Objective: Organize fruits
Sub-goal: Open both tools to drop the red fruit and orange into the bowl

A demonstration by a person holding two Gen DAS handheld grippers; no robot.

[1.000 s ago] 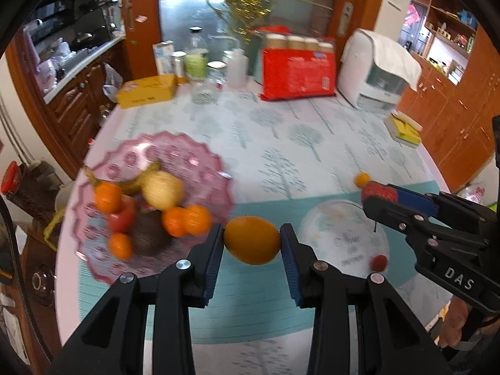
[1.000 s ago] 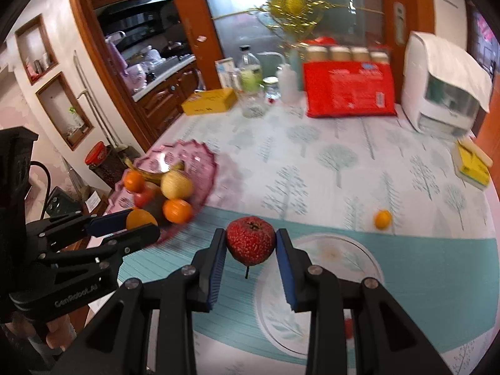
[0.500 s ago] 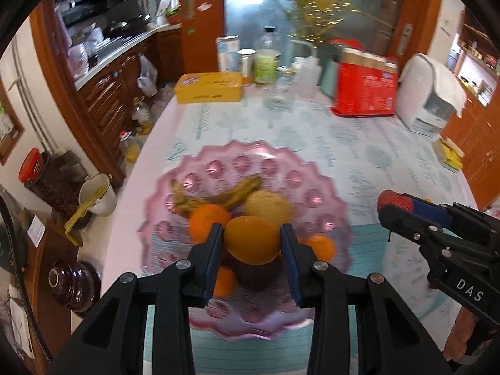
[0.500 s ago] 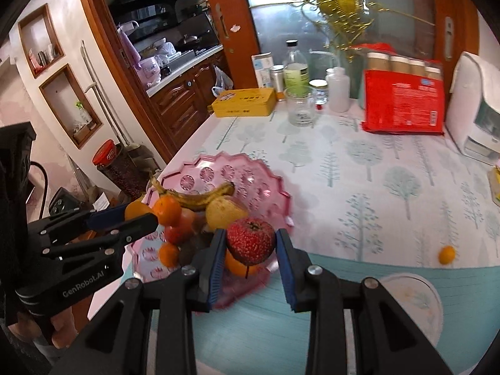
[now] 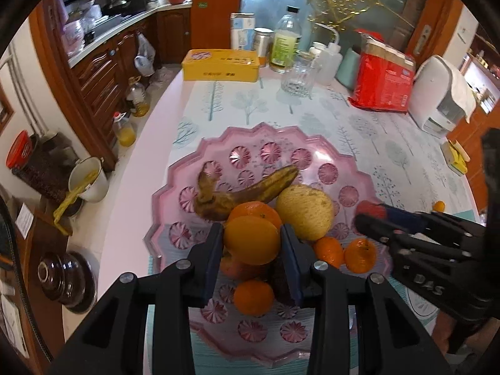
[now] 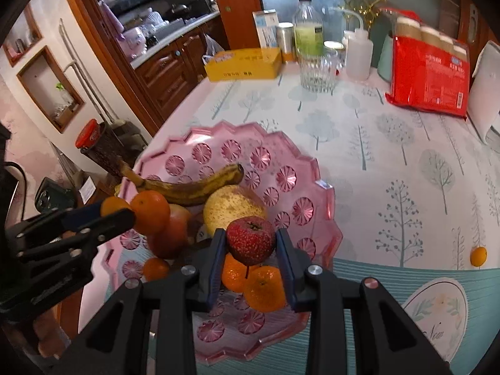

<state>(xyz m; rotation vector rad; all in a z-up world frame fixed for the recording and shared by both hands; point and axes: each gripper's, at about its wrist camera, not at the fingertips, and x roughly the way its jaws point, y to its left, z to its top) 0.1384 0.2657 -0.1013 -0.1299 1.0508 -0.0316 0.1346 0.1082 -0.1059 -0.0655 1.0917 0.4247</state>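
Note:
A pink scalloped fruit plate [image 5: 268,156] [image 6: 315,168] holds a brown banana [image 5: 250,187] [image 6: 187,187], a yellow pear [image 5: 304,212] [image 6: 232,204], several small oranges and a reddish fruit. My left gripper [image 5: 251,240] is shut on an orange [image 5: 251,239] and holds it above the pile. My right gripper [image 6: 250,242] is shut on a red apple [image 6: 250,240] above the plate's near right part. Each gripper shows in the other's view, the right one [image 5: 368,215] and the left one [image 6: 115,211]. One small orange [image 6: 478,256] [image 5: 439,206] lies on the table at the right.
At the table's back stand a yellow tin [image 5: 220,64], bottles and a glass jar [image 5: 297,76], a red package [image 5: 382,84] and a white appliance [image 5: 440,97]. The table's left edge drops to a floor with pots and bottles. A round printed mat [image 6: 437,309] lies at the right.
Both grippers have moved left from the round mat to above the pink plate, still holding the orange and the apple. The plate now fills both views.

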